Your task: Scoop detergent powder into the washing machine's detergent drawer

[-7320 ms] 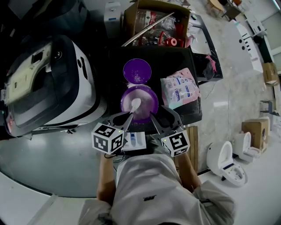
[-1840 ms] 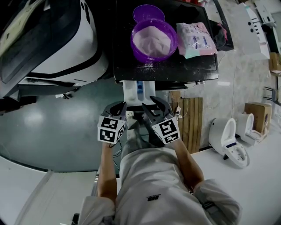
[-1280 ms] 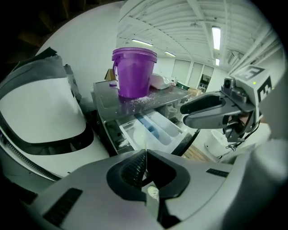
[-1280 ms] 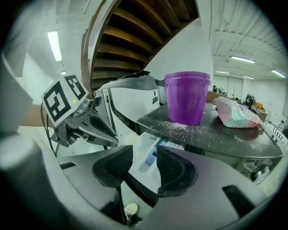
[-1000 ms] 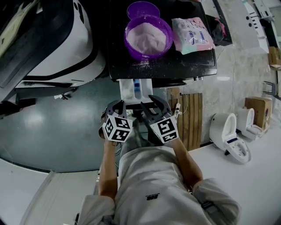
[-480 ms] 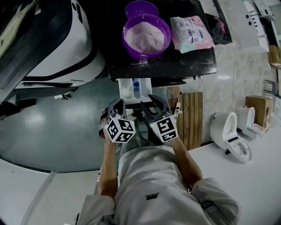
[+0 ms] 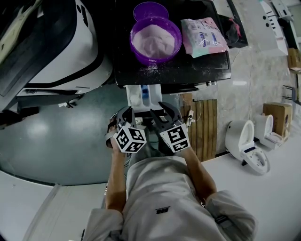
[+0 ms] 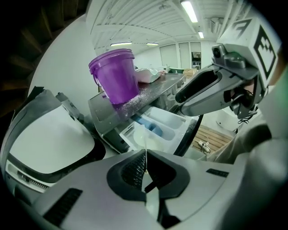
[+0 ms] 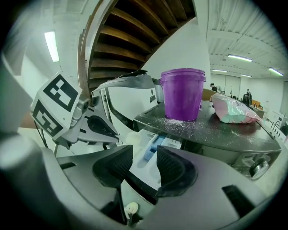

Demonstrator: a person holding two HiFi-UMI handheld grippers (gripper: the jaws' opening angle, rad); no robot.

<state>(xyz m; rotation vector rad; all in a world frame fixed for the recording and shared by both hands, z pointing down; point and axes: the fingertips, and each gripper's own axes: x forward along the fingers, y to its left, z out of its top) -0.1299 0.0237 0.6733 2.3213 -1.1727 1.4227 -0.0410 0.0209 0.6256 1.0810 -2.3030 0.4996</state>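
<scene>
A grey floor (image 7: 56, 141) and pale stone tiling lie under a washing machine whose dark top (image 7: 188, 70) fills the upper part of the head view. The detergent drawer (image 7: 134, 99) is pulled out from the machine's front edge, showing white compartments and 1 blue insert. A thin, translucent white scoop (image 8: 144, 134) is clenched by its handle in the left gripper (image 8: 145, 155), whose jaws are pressed together on it. The scoop's bowl shows against the drawer's nearer white compartment; whether it carries powder cannot be told. Just beside it, the right gripper (image 9: 144, 155) is released and empty, its 2 jaws standing apart with the drawer seen through the gap.

On the machine's top, behind the drawer, stands a purple bucket (image 9: 182, 94) filled with pale detergent powder (image 7: 154, 41), with loose grains (image 7: 150, 68) scattered in front of it. A purple lid (image 7: 151, 10) lies just behind the bucket, and a pink-and-white bag (image 7: 204, 35) lies near its right. A white-and-black machine (image 7: 80, 52) sits at the left, and 2 white toilets (image 7: 244, 148) stand well apart at the right.
</scene>
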